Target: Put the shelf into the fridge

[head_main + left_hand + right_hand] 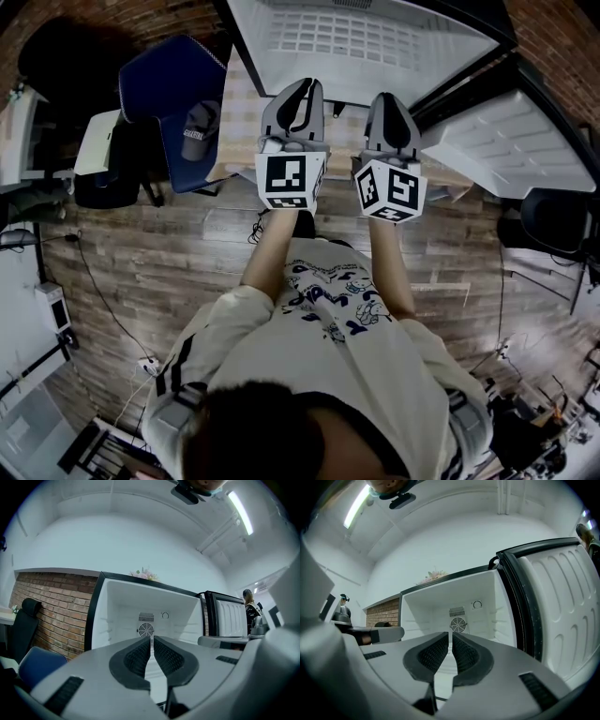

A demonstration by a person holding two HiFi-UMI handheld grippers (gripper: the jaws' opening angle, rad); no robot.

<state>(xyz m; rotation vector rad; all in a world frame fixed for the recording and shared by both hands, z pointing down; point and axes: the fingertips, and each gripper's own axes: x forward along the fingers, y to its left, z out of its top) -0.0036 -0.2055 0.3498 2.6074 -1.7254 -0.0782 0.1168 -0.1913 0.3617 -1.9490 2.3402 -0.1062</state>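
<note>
The tall white open fridge (122, 606) stands upright with its cavity facing the grey left gripper (152, 640) and grey right gripper (451, 635), both pinched nearly together, empty.

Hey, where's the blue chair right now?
The blue chair stands at the head view's upper left, on the wood floor, just left of the left gripper and the open fridge.
</note>
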